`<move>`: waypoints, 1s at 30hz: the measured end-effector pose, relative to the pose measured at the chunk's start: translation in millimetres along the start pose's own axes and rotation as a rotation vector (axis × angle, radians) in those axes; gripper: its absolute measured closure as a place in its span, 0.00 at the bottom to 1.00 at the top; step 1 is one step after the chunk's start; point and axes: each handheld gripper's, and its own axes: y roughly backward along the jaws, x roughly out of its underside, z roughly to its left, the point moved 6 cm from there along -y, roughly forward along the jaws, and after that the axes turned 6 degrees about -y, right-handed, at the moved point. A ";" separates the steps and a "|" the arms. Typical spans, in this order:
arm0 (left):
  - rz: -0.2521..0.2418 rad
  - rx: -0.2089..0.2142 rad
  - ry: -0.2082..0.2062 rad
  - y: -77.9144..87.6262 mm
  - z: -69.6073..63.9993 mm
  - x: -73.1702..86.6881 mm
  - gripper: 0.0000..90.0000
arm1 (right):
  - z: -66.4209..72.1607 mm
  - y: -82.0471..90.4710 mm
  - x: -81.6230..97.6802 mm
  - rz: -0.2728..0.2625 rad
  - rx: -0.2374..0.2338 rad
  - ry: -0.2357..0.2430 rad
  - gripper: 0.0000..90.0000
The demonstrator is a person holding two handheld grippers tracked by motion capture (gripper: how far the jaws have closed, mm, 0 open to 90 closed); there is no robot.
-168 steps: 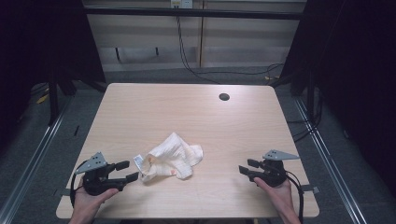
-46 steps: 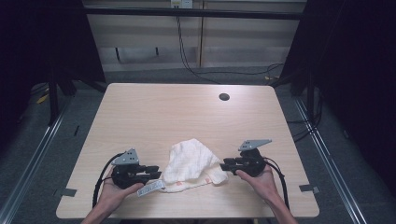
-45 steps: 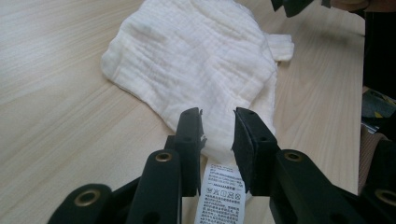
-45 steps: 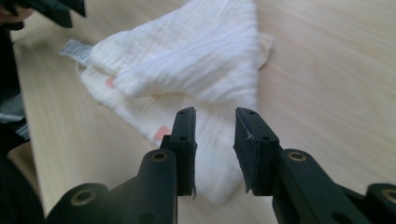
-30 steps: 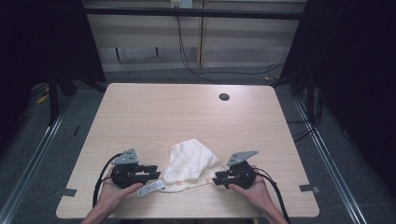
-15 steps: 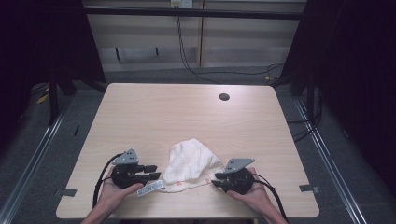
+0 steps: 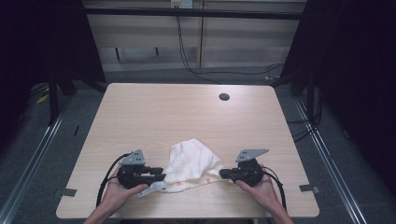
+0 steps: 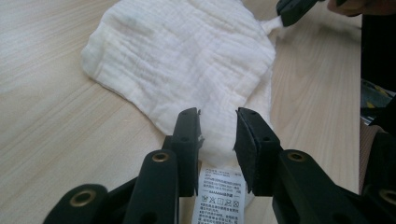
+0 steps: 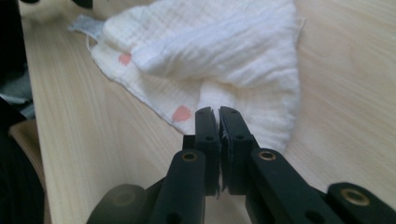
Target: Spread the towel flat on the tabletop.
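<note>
A crumpled white muslin cloth [image 7: 191, 161] with small pink spots lies near the table's front edge. My left gripper [image 7: 162, 176] is at its left end. In the left gripper view its jaws [image 8: 218, 126] have just been closing. They still stand apart, with the cloth [image 8: 187, 60] in the gap and a care label [image 8: 218, 196] below them. My right gripper [image 7: 221, 174] has just closed and is shut on the cloth's near right corner. The right gripper view has the jaws [image 9: 218, 112] pinched on the cloth's [image 9: 224, 51] edge. Its tip [image 8: 292, 9] holds a drawn-out corner.
The light wooden table [image 7: 187, 112] has a round cable hole [image 7: 224, 97] at the back right. Metal rails run along the floor on both sides. Cables trail from each gripper over the front edge.
My right gripper has come in onto the cloth's right corner, closed on it and drawn it slightly to the right. The left gripper has stayed in place.
</note>
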 end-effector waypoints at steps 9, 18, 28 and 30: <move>0.060 0.049 -0.073 -9.0 -7.4 -4.8 0.82 | -17.3 20.5 -13.7 -0.083 0.037 -0.054 0.98; 0.052 0.069 -0.084 -21.6 -7.4 1.3 0.80 | -25.7 8.9 -6.7 -0.055 0.045 -0.076 0.98; 0.096 0.064 -0.071 -30.3 -0.3 14.7 0.72 | -27.0 9.0 -3.6 -0.049 0.043 -0.086 0.98; 0.100 0.061 -0.080 -30.3 0.1 14.7 0.72 | -27.0 9.1 -3.8 -0.051 0.042 -0.087 0.98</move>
